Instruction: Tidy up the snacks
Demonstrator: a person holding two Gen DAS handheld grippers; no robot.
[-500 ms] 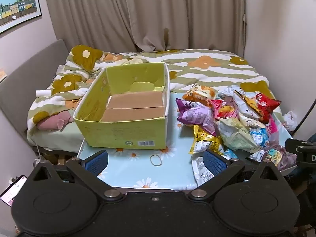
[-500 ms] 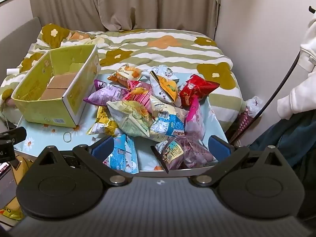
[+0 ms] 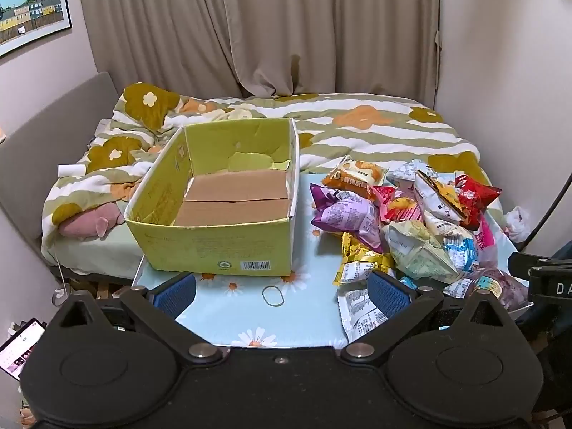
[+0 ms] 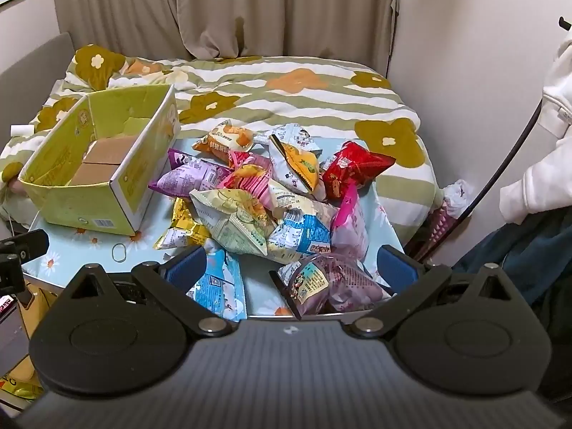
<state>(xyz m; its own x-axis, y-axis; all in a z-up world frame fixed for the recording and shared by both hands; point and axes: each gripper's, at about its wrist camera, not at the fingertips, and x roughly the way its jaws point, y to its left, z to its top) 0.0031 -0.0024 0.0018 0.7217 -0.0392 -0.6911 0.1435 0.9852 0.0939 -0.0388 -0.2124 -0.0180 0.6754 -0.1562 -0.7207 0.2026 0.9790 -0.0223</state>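
Big bed (image 3: 357, 132) across the back under a flowered cover, small table (image 3: 228, 321) with a daisy cloth pushed up against it. On the table's left half, a green cardboard box (image 3: 214, 250), top open, nothing inside but its brown bottom flaps. Right beside it, a loose heap of snack bags (image 4: 271, 207) covering the table's right half: purple, red, pink, yellow, pale green, blue, some lying on top of others. Nearest the front edge, a dark purple bag (image 4: 321, 282) and a light blue bag (image 4: 218, 286). Looks like nothing sorted yet, box waiting. Probably light, puffy, crinkly things, slick film likely to slide between pads, contents likely to crush under a hard squeeze; best taken by a crimped end seam or a pinched corner. Left gripper (image 3: 282, 286) hovering at the front edge, jaws spread wide, nothing held. Right gripper (image 4: 291, 268) hanging over the near bags, spread just as wide, also holding nothing. Tiny rubber band (image 3: 273, 295) lying loose in front of the box.
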